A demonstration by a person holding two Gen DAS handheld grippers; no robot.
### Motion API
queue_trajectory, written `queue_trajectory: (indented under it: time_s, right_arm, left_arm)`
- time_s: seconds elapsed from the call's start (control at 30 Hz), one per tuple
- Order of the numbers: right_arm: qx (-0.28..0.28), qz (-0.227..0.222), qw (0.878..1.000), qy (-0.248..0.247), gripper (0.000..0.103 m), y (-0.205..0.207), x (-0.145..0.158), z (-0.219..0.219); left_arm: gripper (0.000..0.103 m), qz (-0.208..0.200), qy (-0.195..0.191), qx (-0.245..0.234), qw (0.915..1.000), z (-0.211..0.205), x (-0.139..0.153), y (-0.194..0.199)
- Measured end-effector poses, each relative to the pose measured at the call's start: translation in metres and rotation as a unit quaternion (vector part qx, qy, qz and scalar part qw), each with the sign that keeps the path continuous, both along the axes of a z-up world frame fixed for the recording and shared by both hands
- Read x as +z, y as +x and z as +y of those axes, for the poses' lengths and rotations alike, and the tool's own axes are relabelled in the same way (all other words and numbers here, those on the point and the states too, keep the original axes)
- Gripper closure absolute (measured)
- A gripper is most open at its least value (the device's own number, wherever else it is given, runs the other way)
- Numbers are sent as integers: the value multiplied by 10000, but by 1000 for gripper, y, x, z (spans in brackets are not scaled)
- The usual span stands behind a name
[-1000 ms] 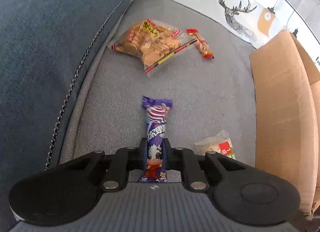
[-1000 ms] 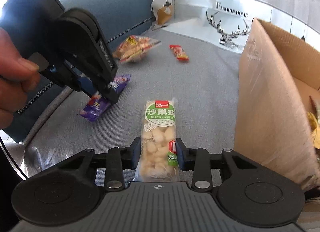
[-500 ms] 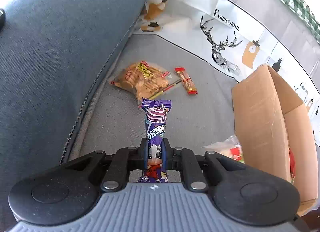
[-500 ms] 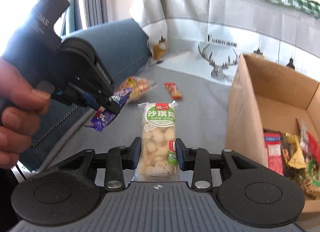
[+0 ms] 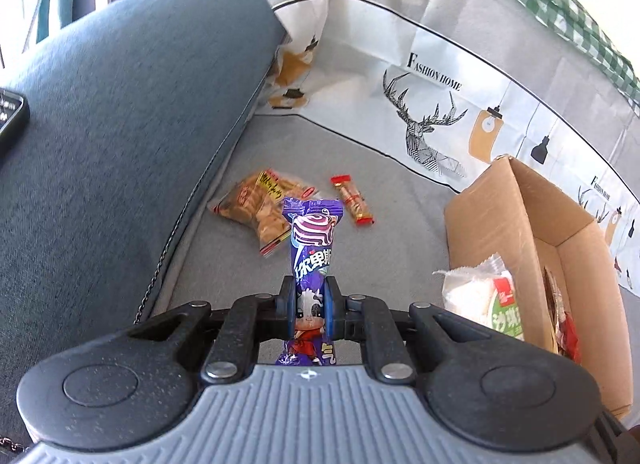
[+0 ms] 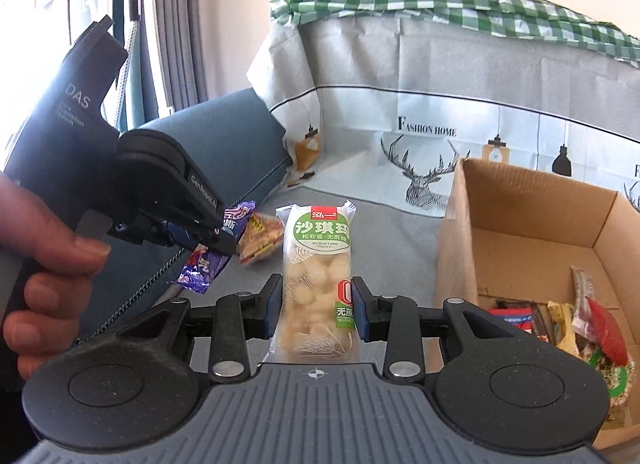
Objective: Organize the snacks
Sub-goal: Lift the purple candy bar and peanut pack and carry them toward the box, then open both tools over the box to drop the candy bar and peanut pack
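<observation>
My left gripper (image 5: 307, 304) is shut on a purple candy packet (image 5: 313, 248) and holds it up above the grey sofa seat (image 5: 400, 232). It also shows in the right wrist view (image 6: 208, 236), with the purple packet (image 6: 200, 268) hanging from it. My right gripper (image 6: 318, 304) is shut on a clear pack of white puffed snack with a green label (image 6: 318, 264), held in the air left of the open cardboard box (image 6: 532, 216). That pack shows in the left wrist view (image 5: 488, 296) beside the box (image 5: 504, 232). Several snack packets (image 6: 580, 324) lie in the box.
A clear bag of brown biscuits (image 5: 260, 204) and a small red and gold bar (image 5: 354, 200) lie on the seat further back. The blue sofa back (image 5: 100, 152) rises on the left. A deer-print cloth (image 5: 432, 104) hangs behind. A phone edge (image 5: 10, 116) rests on the sofa back.
Both grippers have risen from the sofa seat with their snacks held. The box's inside and the wall behind have come into view.
</observation>
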State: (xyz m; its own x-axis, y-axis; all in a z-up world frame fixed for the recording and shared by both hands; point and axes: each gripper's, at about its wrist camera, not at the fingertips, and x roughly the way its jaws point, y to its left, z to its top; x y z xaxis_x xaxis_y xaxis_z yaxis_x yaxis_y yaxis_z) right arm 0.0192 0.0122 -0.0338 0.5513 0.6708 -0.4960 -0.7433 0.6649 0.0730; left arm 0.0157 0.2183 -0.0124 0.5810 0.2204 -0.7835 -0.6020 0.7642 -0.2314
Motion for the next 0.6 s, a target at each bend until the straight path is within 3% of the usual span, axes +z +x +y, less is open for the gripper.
queue_trajectory:
  time_s: [0.6]
  right_arm:
    - [-269,62,9992,277,66,12,11,-19]
  left_arm:
    - [89,-52,104,-130,9998,-12,1,9]
